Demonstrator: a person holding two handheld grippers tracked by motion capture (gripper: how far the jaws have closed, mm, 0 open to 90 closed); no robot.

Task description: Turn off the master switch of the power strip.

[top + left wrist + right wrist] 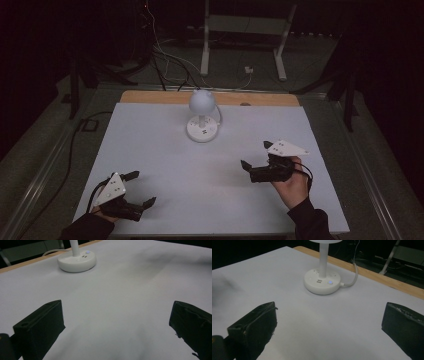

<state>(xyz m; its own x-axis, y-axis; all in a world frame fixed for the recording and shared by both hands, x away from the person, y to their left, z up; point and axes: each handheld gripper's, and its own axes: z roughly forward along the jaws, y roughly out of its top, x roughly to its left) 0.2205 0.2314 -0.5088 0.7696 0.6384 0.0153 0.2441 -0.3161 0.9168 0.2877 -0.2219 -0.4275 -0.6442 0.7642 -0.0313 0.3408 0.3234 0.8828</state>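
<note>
Mostly the room was dark, w/ cables and a white frame [245, 35] on the floor behind. A white sheet [165, 165] covered the wooden table [150, 97]. The lamp [202, 116] stood near its far edge, well apart from both grippers. Left gripper [142, 189] and right gripper [256, 154] were released, holding nothing.

Looks like lab: dark room, white counter [165, 165], loose wires on floor [165, 60], metal stand legs [242, 45] behind, black frame poles [75, 85] at sides
</note>
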